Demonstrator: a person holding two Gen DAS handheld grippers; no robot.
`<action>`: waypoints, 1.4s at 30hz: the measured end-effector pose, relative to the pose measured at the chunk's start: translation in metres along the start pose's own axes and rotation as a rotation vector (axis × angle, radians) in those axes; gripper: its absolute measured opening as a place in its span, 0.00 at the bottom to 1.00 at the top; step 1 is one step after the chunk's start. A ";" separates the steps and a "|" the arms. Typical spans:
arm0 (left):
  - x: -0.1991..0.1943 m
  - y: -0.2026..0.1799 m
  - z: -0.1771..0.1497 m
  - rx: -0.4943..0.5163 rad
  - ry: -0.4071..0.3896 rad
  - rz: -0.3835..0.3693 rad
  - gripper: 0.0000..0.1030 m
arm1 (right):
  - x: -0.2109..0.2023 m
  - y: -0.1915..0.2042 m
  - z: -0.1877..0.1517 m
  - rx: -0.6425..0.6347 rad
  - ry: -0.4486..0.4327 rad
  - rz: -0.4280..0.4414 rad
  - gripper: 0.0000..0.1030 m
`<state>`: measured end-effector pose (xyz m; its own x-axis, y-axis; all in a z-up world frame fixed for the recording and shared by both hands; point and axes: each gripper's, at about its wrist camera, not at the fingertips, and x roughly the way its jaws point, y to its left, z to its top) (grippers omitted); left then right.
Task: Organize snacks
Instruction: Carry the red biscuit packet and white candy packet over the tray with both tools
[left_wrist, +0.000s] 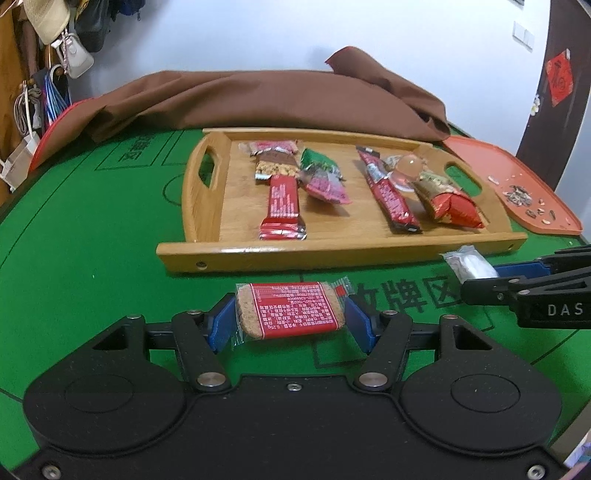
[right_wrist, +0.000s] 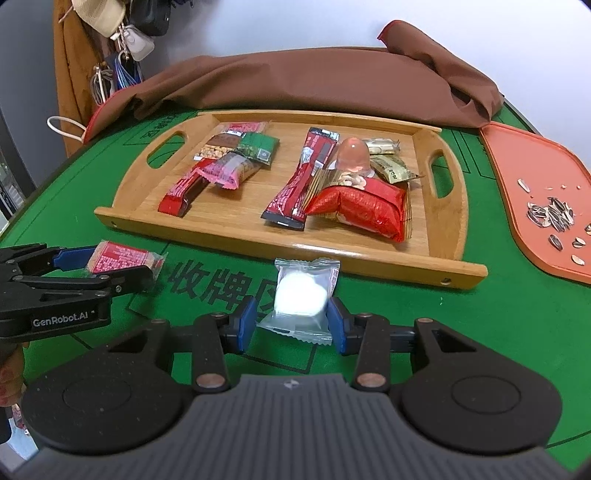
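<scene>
My left gripper (left_wrist: 291, 321) is shut on a brown biscuit in a clear wrapper with a red label (left_wrist: 291, 309), held over the green table just in front of the wooden tray (left_wrist: 332, 251). My right gripper (right_wrist: 291, 321) is shut on a white round candy in a clear wrapper (right_wrist: 301, 295), also in front of the tray (right_wrist: 280, 236). Each gripper shows in the other's view: the right one (left_wrist: 480, 277) with the white candy (left_wrist: 469, 264), the left one (right_wrist: 107, 269) with the biscuit (right_wrist: 118, 258). The tray holds several wrapped snacks.
A brown cloth (left_wrist: 258, 99) lies bunched behind the tray. An orange board (right_wrist: 535, 192) with sunflower seeds (right_wrist: 550, 214) and shells sits to the right. Bags and a hat hang at the far left (left_wrist: 55, 44). Green felt table (left_wrist: 92, 258) lies all around.
</scene>
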<state>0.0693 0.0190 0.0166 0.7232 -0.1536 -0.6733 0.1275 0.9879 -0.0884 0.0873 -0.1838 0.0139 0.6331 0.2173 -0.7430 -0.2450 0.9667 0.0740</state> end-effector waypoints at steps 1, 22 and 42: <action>-0.002 -0.001 0.001 0.002 -0.006 -0.003 0.59 | -0.001 0.000 0.001 0.000 -0.004 0.000 0.45; -0.008 -0.011 0.025 0.022 -0.045 -0.025 0.59 | -0.014 -0.008 0.016 0.013 -0.054 0.002 0.45; 0.006 -0.007 0.056 -0.012 -0.045 -0.029 0.59 | -0.011 -0.013 0.043 0.023 -0.072 -0.009 0.45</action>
<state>0.1111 0.0097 0.0541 0.7494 -0.1826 -0.6364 0.1407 0.9832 -0.1164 0.1156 -0.1926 0.0497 0.6865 0.2169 -0.6940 -0.2225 0.9713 0.0835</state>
